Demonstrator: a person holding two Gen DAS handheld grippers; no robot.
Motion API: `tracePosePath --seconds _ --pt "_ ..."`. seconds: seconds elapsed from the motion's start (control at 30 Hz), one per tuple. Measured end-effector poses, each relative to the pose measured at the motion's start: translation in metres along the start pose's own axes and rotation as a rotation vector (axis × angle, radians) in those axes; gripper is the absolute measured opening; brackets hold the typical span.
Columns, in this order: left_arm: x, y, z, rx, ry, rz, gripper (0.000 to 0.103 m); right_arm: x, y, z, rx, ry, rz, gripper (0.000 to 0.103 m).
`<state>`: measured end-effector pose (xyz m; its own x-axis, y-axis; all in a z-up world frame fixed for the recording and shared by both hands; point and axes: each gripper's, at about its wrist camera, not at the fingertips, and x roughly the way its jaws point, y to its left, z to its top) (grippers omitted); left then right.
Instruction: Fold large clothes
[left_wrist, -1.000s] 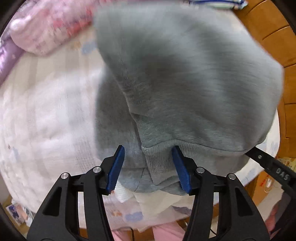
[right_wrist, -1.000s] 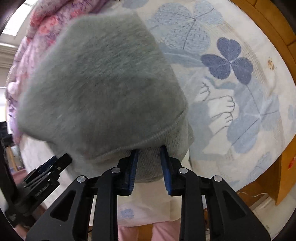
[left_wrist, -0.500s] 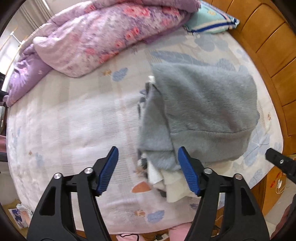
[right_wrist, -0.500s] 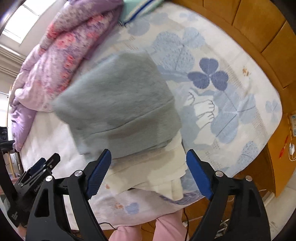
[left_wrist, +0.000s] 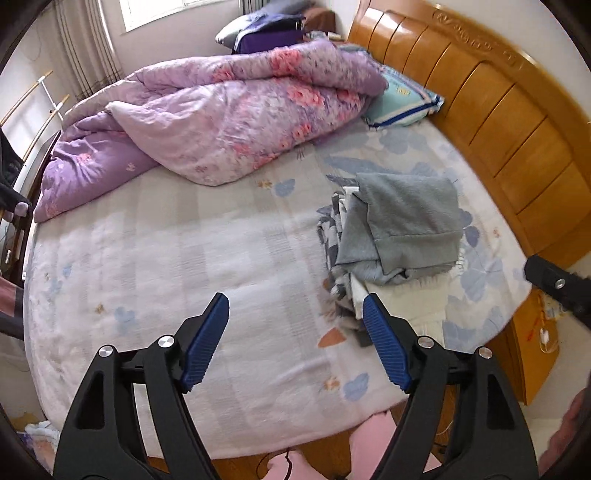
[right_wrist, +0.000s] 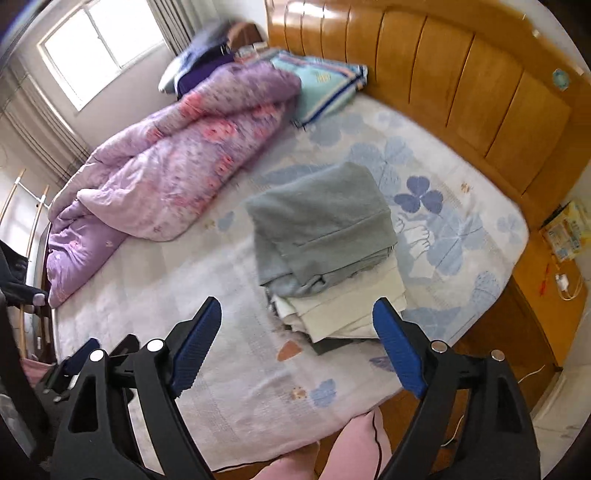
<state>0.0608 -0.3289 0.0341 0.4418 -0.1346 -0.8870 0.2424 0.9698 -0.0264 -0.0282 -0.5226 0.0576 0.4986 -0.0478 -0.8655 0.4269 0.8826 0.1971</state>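
blue ribbed pads line the two fingers of each claw, four pads in all. the left gripper hangs over the near part of the bed with its jaws spread wide and nothing between them; the right gripper does the same, jaws wide apart and empty, and its black body also shows at the right edge of the left wrist view. both are clear of the cloth, apart from it.

just beyond the fingertips lies one stack of folded clothes. at its bottom a dark patterned garment peeks out on the left side, above it sit cream-white folded pieces, how many cannot be told, and on top rests one grey sweatshirt, folded into a rough rectangle with its ribbed hem facing the grippers and one looser layer bulging out at the near left corner. the stack sits on the bed sheet, pale with blue clover leaves, toward the headboard side of the mattress.

farther off, one purple floral quilt is heaped along the far side, and one teal pillow with a blue border lies beside it, against the wooden headboard. one window glows behind.
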Motion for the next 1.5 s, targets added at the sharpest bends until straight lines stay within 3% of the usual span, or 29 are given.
tracePosePath --seconds 0.1,0.3,0.43,0.63,1.03,1.5 --pt "-0.037 0.021 -0.015 0.020 -0.063 -0.006 0.082 -0.028 0.031 -0.030 -0.041 -0.078 -0.031 0.081" --pt "-0.102 0.054 -0.032 0.019 -0.161 -0.018 0.083 -0.063 0.063 -0.067 -0.107 -0.152 -0.014 0.081" --pt "-0.129 0.059 -0.040 0.029 -0.215 -0.064 0.083 -0.086 0.076 -0.083 -0.180 -0.235 -0.048 0.081" --pt "-0.158 0.051 -0.054 0.038 -0.296 -0.038 0.086 -0.109 0.083 -0.091 -0.250 -0.352 -0.030 0.083" --pt "-0.164 0.043 -0.059 0.005 -0.316 -0.012 0.086 -0.115 0.075 -0.092 -0.248 -0.367 -0.016 0.083" --pt "-0.160 0.040 -0.060 0.019 -0.297 -0.013 0.086 -0.108 0.073 -0.088 -0.229 -0.325 -0.021 0.083"
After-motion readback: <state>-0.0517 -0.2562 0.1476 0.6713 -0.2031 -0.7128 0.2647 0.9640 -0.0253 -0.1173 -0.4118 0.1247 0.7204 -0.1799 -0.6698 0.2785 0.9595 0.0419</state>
